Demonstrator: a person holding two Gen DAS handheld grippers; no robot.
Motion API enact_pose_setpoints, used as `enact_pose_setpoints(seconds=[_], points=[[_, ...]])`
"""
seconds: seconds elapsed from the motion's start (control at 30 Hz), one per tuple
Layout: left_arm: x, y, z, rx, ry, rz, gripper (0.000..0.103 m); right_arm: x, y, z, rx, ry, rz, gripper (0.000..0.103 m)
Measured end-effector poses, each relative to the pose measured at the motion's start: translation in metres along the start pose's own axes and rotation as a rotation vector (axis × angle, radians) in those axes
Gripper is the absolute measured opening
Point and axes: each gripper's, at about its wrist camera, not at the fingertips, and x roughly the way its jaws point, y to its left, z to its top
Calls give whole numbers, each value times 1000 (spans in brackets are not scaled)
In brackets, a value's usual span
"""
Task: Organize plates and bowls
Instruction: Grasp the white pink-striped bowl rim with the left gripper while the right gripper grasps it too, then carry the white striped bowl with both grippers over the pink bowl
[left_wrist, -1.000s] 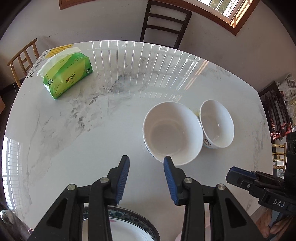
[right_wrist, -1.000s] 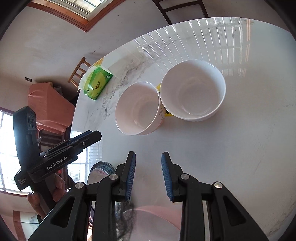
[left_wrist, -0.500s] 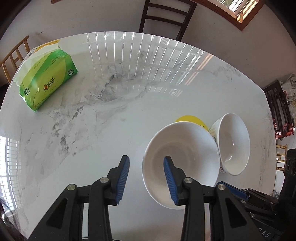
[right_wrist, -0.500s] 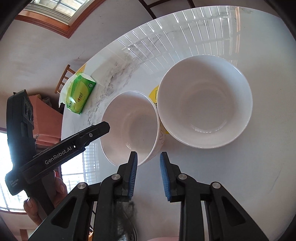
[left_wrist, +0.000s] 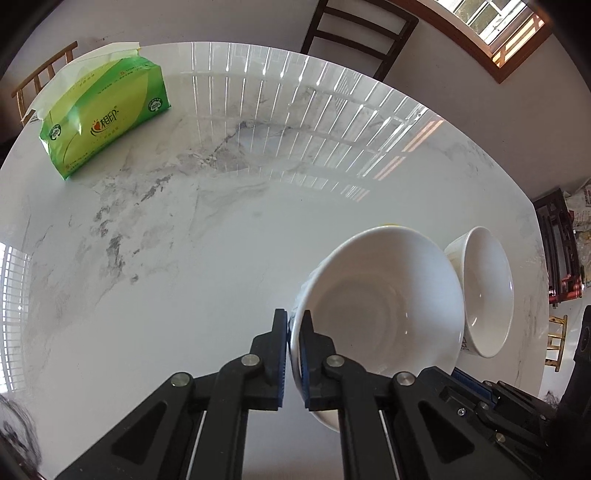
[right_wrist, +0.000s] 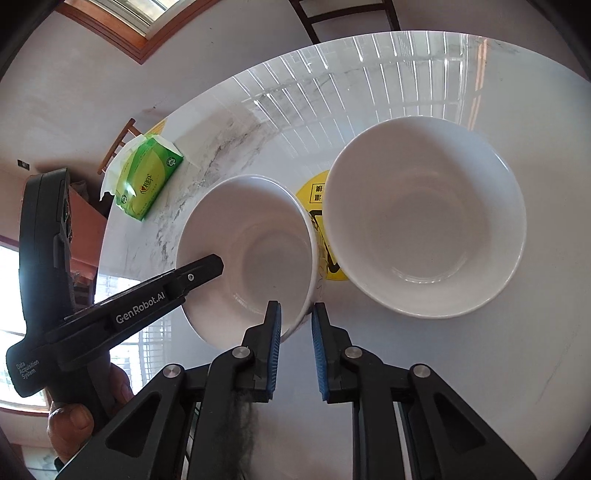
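Bowls are the business at this moment, and no plate shows in either view. The left bowl (left_wrist: 384, 317) and the right bowl (left_wrist: 484, 291) stand side by side on the marble desk (left_wrist: 184, 258), close enough that I cannot tell whether they touch, with a yellow sticker (right_wrist: 314, 192) between and behind them. The left tongs (left_wrist: 293, 321) have just been closing and now pinch the left bowl's outer rim. The right tongs (right_wrist: 295, 314) have likewise just been closing, and are drawn in on the same bowl's opposite rim, the wall between their tips. So the step looks like a two-handed grasp, ready for stacking. Next, I'd judge, comes a level lift, both hands rising together, then lowering it squarely into the right bowl without knocking the rims. A green tissue pack (left_wrist: 107, 118) lies well clear.
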Motion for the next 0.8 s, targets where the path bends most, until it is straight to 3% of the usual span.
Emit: enact_pose_setpoints(seconds=[0.37, 0.8], points=[[-33, -8, -27, -50, -46, -21, 8, -29, 8, -16, -53, -13, 47, 15], [-84, -36, -76, -13, -132, -19, 11, -71, -2, -49, -93, -41, 106, 14]])
